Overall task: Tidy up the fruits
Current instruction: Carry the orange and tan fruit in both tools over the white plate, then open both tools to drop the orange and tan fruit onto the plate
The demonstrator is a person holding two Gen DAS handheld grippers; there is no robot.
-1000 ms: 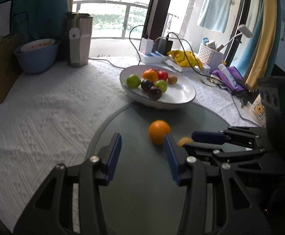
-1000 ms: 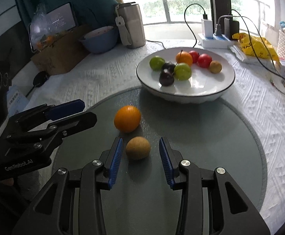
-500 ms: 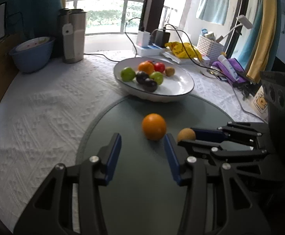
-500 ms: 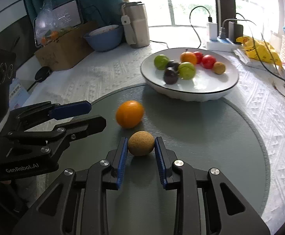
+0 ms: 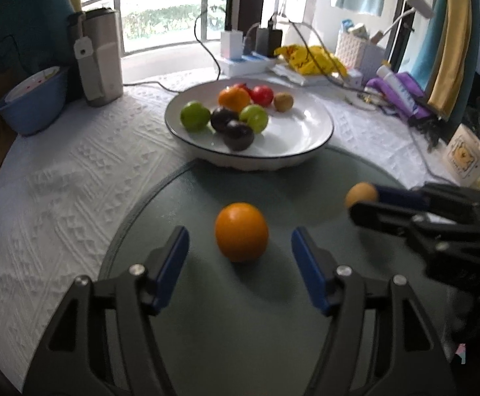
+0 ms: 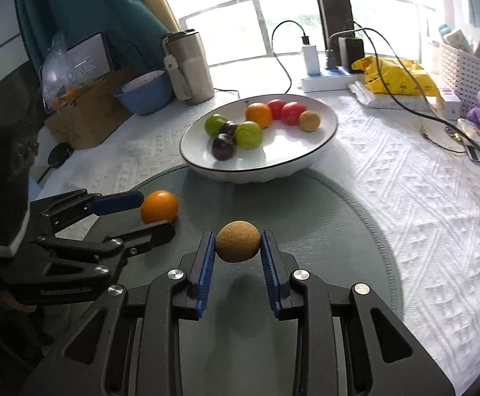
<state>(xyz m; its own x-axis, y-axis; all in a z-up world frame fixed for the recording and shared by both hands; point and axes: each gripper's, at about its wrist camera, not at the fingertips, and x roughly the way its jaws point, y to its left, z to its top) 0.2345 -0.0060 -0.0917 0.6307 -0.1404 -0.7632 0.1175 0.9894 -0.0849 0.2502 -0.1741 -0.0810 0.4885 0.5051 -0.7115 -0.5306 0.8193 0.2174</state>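
An orange lies on the grey-green round mat. My left gripper is open, its blue pads either side of the orange without touching it; the orange also shows in the right wrist view. My right gripper is shut on a brown kiwi and holds it above the mat; the kiwi also shows in the left wrist view. A white bowl behind the mat holds several fruits: green, dark purple, orange, red and a small brown one.
A white textured cloth covers the table. A steel tumbler and blue bowl stand at back left. A power strip with cables, yellow bag and white basket crowd the back right.
My right gripper closed on the kiwi and lifted it off the mat. My left gripper moved forward so that its open fingers flank the orange.
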